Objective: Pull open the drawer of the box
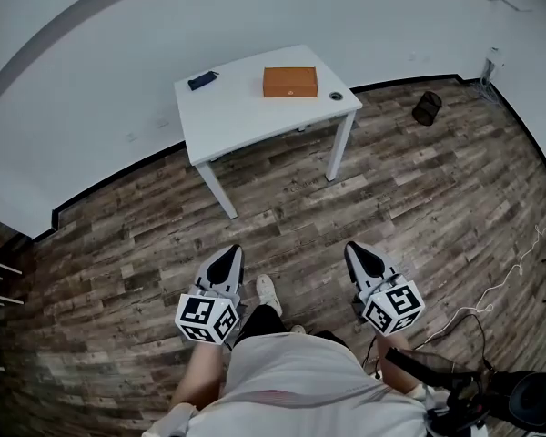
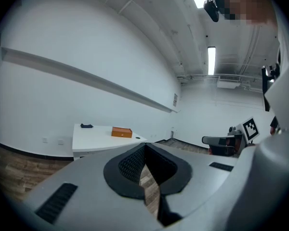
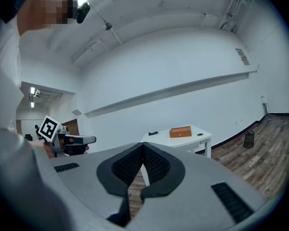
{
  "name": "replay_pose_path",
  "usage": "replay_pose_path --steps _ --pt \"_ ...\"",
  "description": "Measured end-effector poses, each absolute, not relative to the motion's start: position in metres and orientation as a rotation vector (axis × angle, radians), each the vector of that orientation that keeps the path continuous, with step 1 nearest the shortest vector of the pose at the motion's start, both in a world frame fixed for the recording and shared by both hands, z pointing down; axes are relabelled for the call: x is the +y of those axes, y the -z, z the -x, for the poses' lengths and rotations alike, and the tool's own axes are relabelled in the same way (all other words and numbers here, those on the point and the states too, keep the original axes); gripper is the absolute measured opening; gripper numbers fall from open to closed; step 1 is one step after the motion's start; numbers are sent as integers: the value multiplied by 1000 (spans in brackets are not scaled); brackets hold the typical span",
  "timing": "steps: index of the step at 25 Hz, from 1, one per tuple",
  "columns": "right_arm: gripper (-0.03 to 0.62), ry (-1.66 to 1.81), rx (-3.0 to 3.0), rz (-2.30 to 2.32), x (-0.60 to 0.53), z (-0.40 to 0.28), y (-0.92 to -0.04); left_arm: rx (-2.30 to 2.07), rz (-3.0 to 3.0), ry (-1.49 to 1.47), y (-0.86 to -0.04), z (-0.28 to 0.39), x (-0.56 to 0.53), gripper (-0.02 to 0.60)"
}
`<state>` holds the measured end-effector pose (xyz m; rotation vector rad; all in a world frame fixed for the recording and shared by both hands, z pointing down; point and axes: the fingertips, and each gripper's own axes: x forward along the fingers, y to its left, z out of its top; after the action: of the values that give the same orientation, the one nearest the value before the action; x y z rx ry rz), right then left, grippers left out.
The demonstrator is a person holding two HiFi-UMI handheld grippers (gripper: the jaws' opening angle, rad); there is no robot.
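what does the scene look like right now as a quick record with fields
box: orange box on the white table, looks closed
also on table: dark flat item, small round dark item
floor: black bin right of the table
left gripper: shut, empty, far from the table
right gripper: shut, empty, far from the table
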<state>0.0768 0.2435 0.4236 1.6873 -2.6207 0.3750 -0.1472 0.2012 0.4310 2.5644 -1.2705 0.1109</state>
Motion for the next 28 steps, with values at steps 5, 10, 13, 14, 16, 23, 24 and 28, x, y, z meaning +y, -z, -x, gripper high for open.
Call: replay_pose_path --steps 5,10,13,14,16,23,24,28 --pt "-2 -395 -2596 -1724 210 -93 -432 -1236 -2573 -101 -437 129 158 11" --pt "-2 -386 -2568 -1751 165 -108 -429 -1191 -2594 -88 -434 109 105 11" --pt "-2 -381 -2549 -1775 128 -112 -426 -1164 -2595 -96 -435 105 66 11" --pt "-2 -384 -2544 -1782 115 -113 -425 -1156 -2592 -100 -436 104 53 11" --pt "-2 -387 -2536 -1788 86 -113 -423 -1142 -2585 -103 -436 103 22 11" --pt "-2 -404 -2525 -1788 -28 -100 -417 -1110 -2580 -120 -435 111 -86 12" --pt "-2 -397 -2527 -1785 -43 -97 -415 -1108 -2575 -124 -436 115 -100 11" --pt "-2 -372 -2517 -1786 -88 -91 -412 -1098 -2573 -123 -437 121 -150 11"
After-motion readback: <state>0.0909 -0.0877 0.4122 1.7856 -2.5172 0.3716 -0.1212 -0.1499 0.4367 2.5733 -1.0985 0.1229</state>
